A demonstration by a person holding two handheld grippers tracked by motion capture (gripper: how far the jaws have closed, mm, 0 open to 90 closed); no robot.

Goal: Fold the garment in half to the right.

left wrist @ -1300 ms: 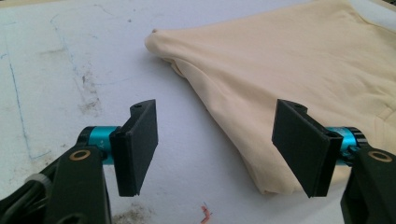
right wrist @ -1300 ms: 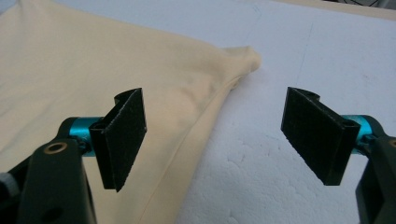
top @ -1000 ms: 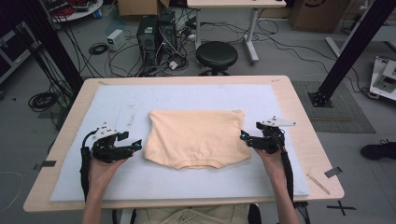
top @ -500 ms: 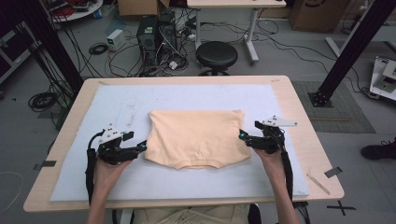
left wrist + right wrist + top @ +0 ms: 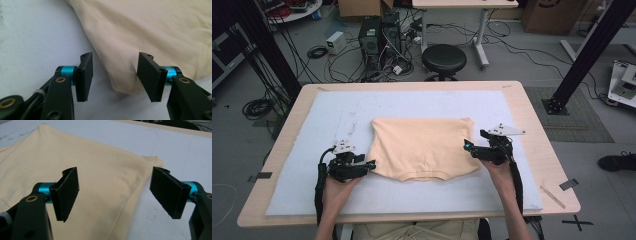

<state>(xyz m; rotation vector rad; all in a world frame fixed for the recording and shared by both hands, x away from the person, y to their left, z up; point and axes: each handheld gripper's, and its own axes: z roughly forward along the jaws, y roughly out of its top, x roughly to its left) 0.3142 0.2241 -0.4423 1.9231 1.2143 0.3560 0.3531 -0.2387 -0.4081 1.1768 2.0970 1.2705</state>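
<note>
Because the folded cream shirt (image 5: 422, 147) mid-counter is light, limp cloth, grip doubled corners: left tongs (image 5: 113, 75), just been closing, straddle its near-left corner unpinched; right tongs (image 5: 115, 192) gape wide over its right edge.

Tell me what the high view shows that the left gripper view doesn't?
The high view takes in the whole wooden table, the round stool behind it, floor cables, and the right gripper at the shirt's other edge. The left gripper view adds the close detail: a folded corner of the cream shirt lying between the left gripper's jaws, which have just been closing. Both show the shirt on the white mat.
</note>
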